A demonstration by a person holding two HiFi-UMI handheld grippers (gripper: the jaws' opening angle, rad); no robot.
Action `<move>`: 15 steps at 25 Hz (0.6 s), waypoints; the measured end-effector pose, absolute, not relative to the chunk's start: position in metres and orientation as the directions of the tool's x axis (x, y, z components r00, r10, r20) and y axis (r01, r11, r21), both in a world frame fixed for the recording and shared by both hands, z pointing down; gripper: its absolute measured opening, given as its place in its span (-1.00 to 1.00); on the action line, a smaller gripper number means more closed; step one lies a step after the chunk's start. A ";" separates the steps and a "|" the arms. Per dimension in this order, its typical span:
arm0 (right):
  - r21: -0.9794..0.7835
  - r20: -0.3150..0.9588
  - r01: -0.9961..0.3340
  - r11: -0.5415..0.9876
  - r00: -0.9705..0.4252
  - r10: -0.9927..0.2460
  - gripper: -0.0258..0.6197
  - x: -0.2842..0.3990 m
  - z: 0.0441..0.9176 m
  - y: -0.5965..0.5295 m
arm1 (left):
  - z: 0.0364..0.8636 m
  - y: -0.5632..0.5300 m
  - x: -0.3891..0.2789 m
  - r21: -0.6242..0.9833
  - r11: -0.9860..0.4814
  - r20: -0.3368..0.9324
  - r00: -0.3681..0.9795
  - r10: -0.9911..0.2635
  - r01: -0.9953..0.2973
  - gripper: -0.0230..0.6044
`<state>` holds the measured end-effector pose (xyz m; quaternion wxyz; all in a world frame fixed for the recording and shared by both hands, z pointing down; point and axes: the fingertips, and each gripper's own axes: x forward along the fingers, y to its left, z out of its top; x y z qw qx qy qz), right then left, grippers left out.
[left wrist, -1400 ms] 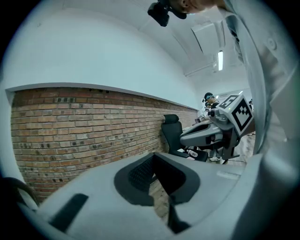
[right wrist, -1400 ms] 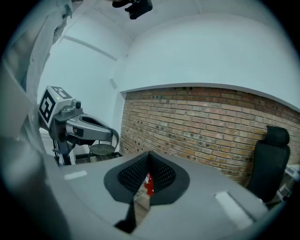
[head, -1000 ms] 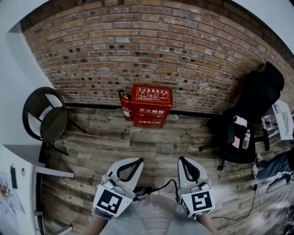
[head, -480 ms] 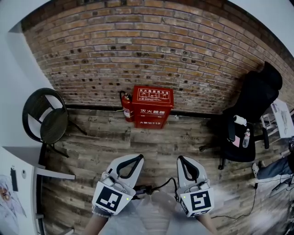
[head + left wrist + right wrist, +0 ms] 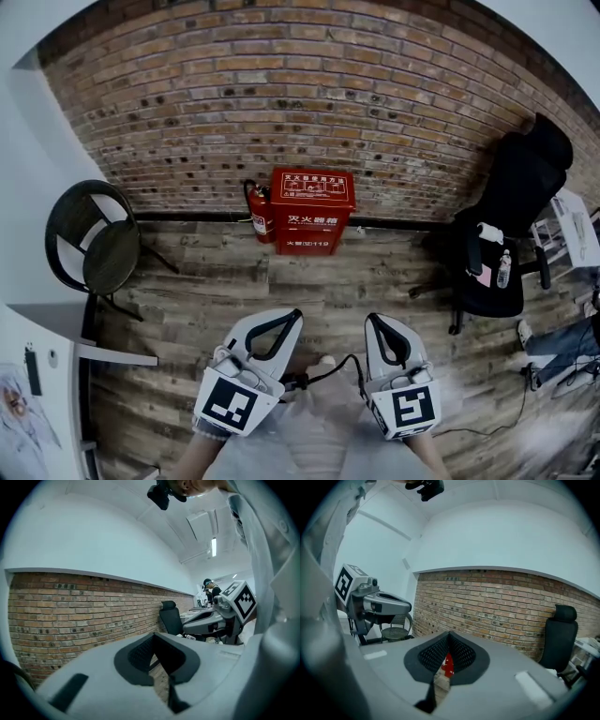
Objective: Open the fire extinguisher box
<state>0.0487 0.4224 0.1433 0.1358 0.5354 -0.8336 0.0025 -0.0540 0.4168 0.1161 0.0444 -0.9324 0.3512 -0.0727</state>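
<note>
The red fire extinguisher box (image 5: 312, 211) stands on the wooden floor (image 5: 234, 281) against the brick wall (image 5: 281, 103), at 12 o'clock from the person and well apart from both claws. Its lid is closed. White Chinese characters on its front read 灭火器箱. The smaller line beneath them and the printed panel on the lid are too small to read. A red fire extinguisher (image 5: 256, 214) stands just beside the box at its 9 o'clock. A round black chair (image 5: 94, 239) sits at 9 o'clock and a black office chair (image 5: 506, 234) at 3 o'clock. At 6 o'clock, the left claw (image 5: 291, 319) and the right claw (image 5: 373, 322) both point toward the wall, each clenched and empty. The red box shows through the slit under the right claw's tips. Their marker cubes (image 5: 230, 405) carry black-and-white square codes.
</note>
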 end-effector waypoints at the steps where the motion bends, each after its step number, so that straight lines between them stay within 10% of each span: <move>1: 0.142 0.232 -0.895 0.424 -0.387 -0.893 -0.89 0.049 0.144 0.423 | 0.116 0.417 -0.055 -0.129 -0.749 0.102 0.743 -0.662 -0.650 -0.93; 15: 0.159 0.222 -0.867 0.473 -0.435 -0.873 -0.89 0.049 0.148 0.370 | 0.122 0.377 -0.066 -0.168 -0.696 0.108 0.688 -0.717 -0.699 -0.93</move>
